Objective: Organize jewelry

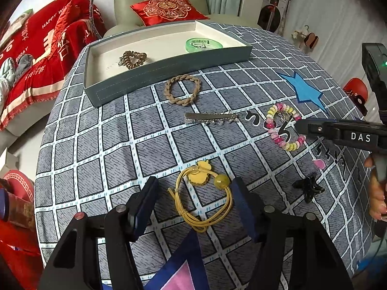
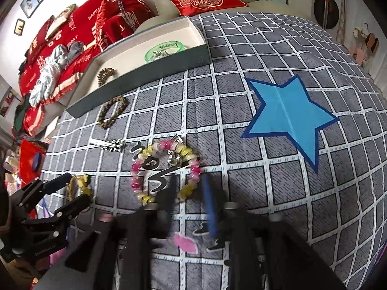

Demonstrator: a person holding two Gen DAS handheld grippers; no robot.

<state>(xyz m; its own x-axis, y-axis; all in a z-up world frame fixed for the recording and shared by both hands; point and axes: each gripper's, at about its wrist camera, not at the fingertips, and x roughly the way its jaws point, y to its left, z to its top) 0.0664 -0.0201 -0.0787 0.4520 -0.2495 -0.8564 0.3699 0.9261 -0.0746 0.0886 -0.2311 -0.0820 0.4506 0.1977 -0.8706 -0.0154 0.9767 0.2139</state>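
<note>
A yellow hair tie (image 1: pixel 203 193) with a bead and charm lies on the checked cloth between the open fingers of my left gripper (image 1: pixel 193 193). My right gripper (image 2: pixel 189 188) is open, its fingers either side of the near edge of a pink and yellow bead bracelet (image 2: pixel 164 169); the bracelet also shows in the left wrist view (image 1: pixel 284 125). A grey tray (image 1: pixel 169 72) at the back holds a brown coil tie (image 1: pixel 131 59) and a green bangle (image 1: pixel 203 43). A braided brown tie (image 1: pixel 182 90), a silver hair clip (image 1: pixel 210 117) and a black star clip (image 1: pixel 309 188) lie on the cloth.
The round table has a grey checked cloth with a blue star (image 2: pixel 287 116). A sofa with a red cushion (image 1: pixel 167 8) and a red blanket (image 1: pixel 43 55) lie beyond the table's far and left edges.
</note>
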